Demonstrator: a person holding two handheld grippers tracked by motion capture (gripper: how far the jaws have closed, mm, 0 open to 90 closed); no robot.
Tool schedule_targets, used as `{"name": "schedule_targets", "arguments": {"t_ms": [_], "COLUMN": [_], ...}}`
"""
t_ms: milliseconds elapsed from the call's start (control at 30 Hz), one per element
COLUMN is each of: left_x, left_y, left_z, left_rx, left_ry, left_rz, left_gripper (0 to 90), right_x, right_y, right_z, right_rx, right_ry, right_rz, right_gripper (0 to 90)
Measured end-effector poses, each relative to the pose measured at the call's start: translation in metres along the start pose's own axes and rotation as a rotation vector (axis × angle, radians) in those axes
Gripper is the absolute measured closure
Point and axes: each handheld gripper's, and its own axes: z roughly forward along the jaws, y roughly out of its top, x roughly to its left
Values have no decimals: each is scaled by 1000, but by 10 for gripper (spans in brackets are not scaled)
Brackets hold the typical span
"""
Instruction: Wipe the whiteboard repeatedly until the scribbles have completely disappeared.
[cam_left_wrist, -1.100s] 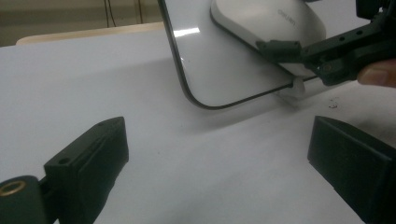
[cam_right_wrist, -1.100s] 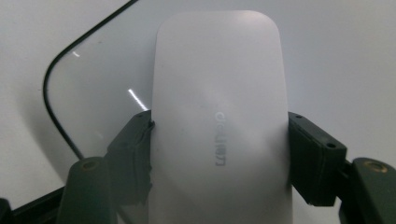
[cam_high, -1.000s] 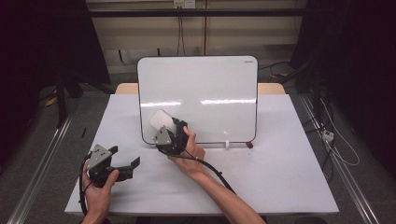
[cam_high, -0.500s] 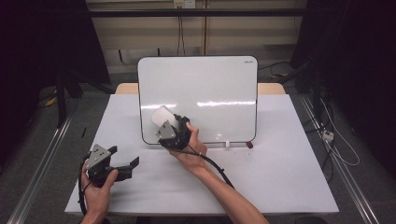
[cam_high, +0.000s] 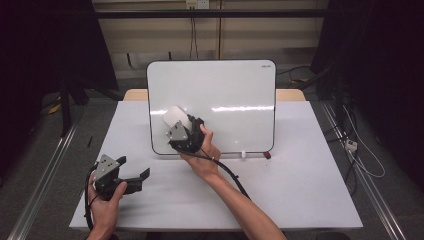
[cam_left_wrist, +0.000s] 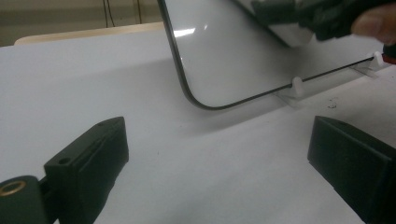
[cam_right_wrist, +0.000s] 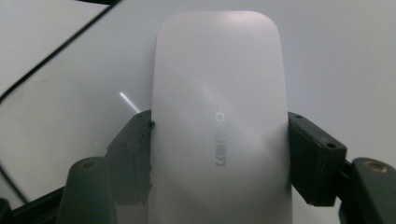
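Note:
A white board (cam_high: 225, 95) with a dark rim stands tilted on the table, propped on small feet. My right gripper (cam_high: 181, 126) holds a white board eraser (cam_high: 174, 118) against the board's lower left part; in the right gripper view its jaws press both sides of the white eraser (cam_right_wrist: 219, 121), which lies flat on the board (cam_right_wrist: 336, 56). My left gripper (cam_high: 137, 180) rests low at the table's front left, jaws wide apart with nothing between them. In the left gripper view the board's lower corner (cam_left_wrist: 205, 88) lies ahead, past my left gripper (cam_left_wrist: 219, 154).
The white table top (cam_high: 300, 170) spreads out to the right of the board and in front of it. A small red piece (cam_high: 267, 155) sits by the board's right foot. A cable trails from the right gripper along the forearm. Dark floor and rails flank the table.
The right gripper and the eraser have shifted slightly on the board's lower left area. The left gripper has stayed put.

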Motion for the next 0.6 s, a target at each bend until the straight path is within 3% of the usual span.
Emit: {"name": "schedule_targets", "arguments": {"t_ms": [167,367,600], "left_x": [0,1,1], "left_y": [0,0,-1], "left_z": [0,1,0], "left_rx": [5,12,4], "left_ry": [1,0,-1], "left_rz": [1,10,1], "left_gripper": [52,51,52], "right_x": [24,27,16], "right_y": [-3,-4,-6], "right_z": [0,-2,-5], "right_rx": [-5,-3,11], "right_ry": [26,39,125], "right_rz": [-51,-48,44], "right_gripper": [320,320,320]}}
